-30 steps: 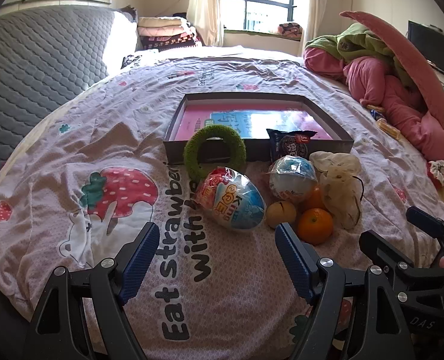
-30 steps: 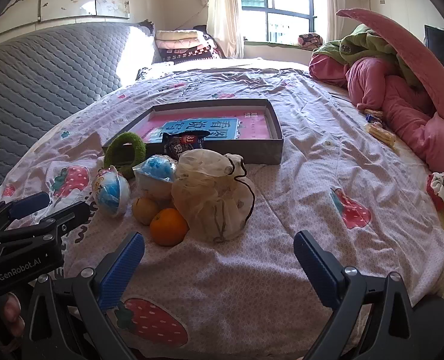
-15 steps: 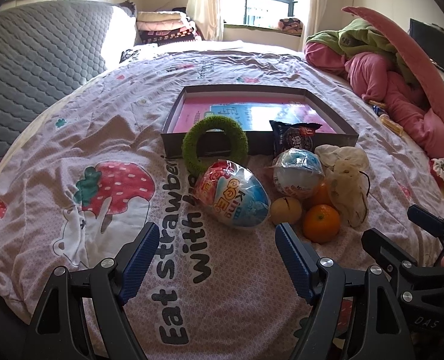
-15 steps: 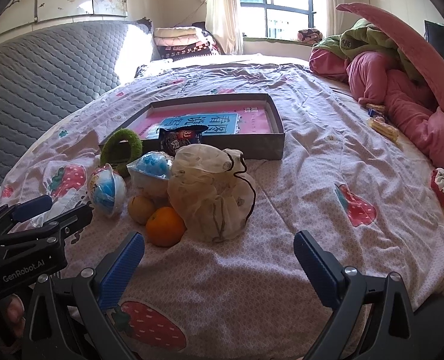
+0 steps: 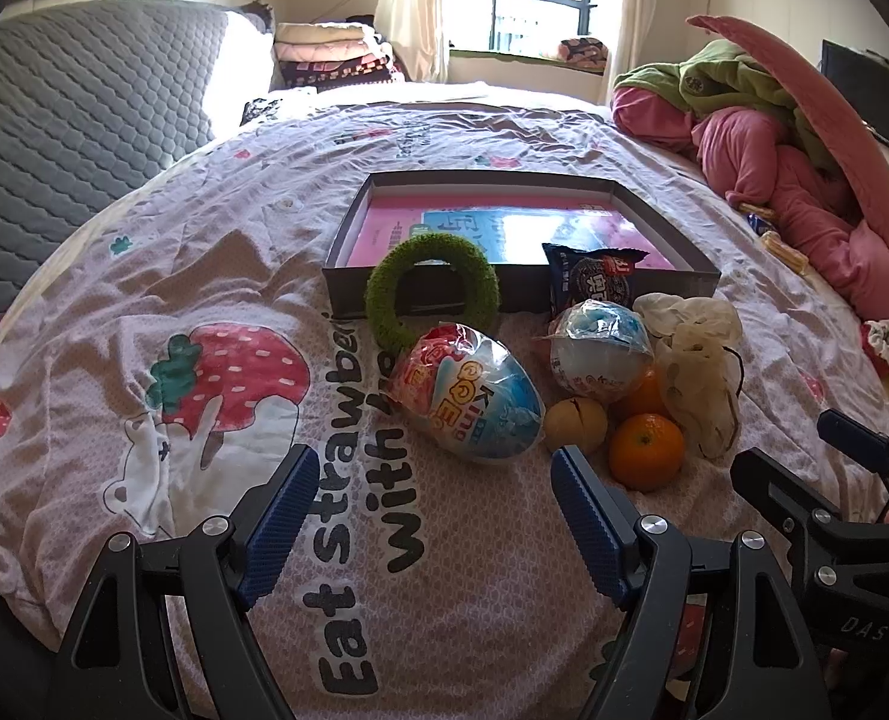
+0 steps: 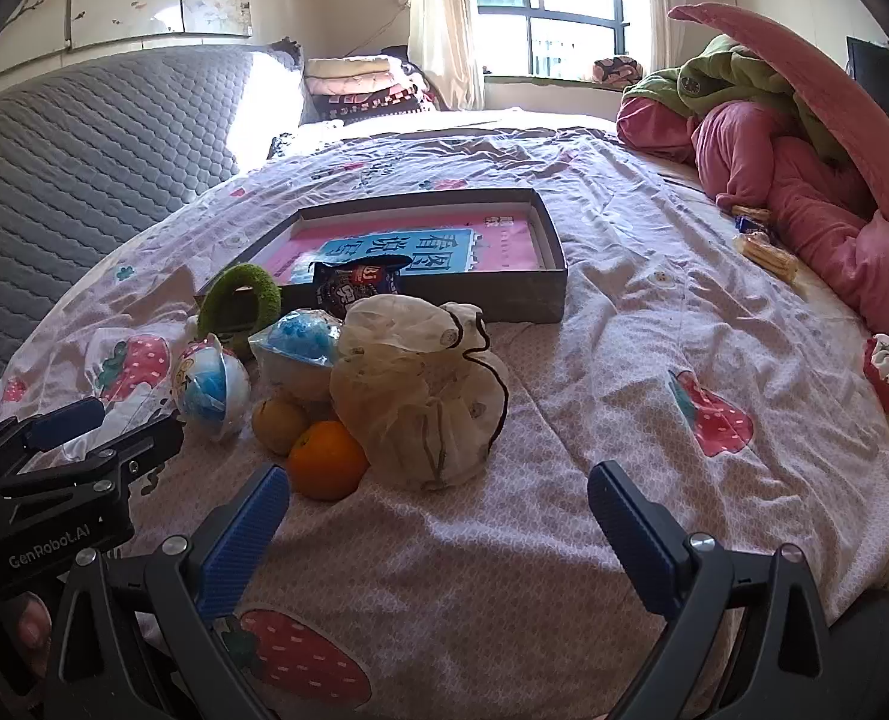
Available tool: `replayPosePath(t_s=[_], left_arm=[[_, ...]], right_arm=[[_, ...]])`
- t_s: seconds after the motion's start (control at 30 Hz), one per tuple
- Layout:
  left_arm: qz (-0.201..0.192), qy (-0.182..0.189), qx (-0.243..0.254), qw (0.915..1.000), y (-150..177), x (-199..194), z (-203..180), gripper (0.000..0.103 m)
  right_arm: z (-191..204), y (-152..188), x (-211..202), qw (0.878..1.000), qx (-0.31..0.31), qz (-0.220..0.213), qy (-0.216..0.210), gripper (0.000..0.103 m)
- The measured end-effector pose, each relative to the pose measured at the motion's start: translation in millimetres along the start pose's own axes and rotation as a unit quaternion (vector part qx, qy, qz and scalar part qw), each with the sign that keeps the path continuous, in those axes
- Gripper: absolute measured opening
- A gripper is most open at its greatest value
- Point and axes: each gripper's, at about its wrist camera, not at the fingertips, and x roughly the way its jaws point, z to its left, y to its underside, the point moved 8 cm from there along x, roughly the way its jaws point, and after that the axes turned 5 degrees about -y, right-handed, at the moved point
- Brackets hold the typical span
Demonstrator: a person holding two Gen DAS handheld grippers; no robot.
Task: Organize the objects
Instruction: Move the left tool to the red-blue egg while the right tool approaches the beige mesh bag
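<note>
Reading "Eat Strawberry" bedspread, "Kinder" egg

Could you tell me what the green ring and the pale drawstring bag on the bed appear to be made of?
The green ring looks like fuzzy plush or flocked fabric: matte, nubby surface, no shine. The drawstring bag seems to be thin, sheer cream fabric, perhaps organza or mesh: it crumples softly and is semi-translucent, with a dark cord.

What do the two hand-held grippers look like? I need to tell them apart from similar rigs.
Both the left hand-held gripper and the right hand-held gripper have black angular frames with silver bolts and ribbed blue finger pads. The left body reads "GenRobot.AI" in white; the right body reads "DAS".
</note>
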Motion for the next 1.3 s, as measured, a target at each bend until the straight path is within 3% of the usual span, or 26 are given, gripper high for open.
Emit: replayPosePath(t_s=[0.9,1.3], left_arm=[[0.014,0.019,-0.039,0.9990,-25,31,0,0.080],[0.037,-0.013,-0.044,0.9982,-27,52,-5,0.081]], right_arm=[[-16,-21,29,1.000,0.025,0.003,-0.011,0.101],[-16,-27,48,1.000,0.020,0.018,-0.014,0.100]])
